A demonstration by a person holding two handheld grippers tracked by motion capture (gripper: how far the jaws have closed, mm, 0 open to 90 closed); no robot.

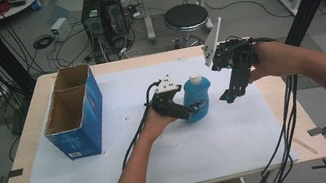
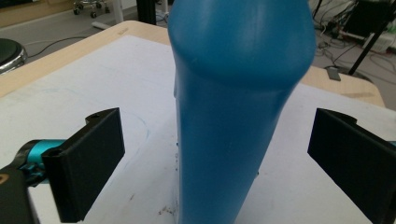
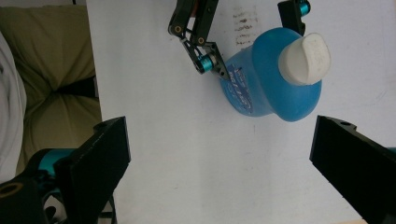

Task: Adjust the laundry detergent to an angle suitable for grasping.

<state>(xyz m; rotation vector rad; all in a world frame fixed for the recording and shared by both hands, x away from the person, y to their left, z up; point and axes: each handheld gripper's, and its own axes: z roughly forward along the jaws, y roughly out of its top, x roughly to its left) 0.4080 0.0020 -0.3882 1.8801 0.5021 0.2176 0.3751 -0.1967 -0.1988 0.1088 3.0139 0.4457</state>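
A blue bottle [image 1: 197,93] with a white cap [image 1: 194,78] stands upright on the white sheet [image 1: 173,160] at the table's middle. My left gripper [image 1: 194,110] reaches in from the left at the bottle's lower part. In the left gripper view the bottle [image 2: 233,116] stands between the two jaws with a gap on each side, so this gripper [image 2: 219,158] is open. My right gripper [image 1: 230,94] hangs open above the sheet, just right of the bottle, pointing down. From above it sees the bottle [image 3: 266,88], its cap [image 3: 304,58] and nothing between its own jaws [image 3: 219,158].
An open blue cardboard box [image 1: 76,112] with two compartments stands at the table's left. Cables trail from both grippers over the front and right edges. Behind the table are a black stool [image 1: 186,16] and computer towers [image 1: 102,16].
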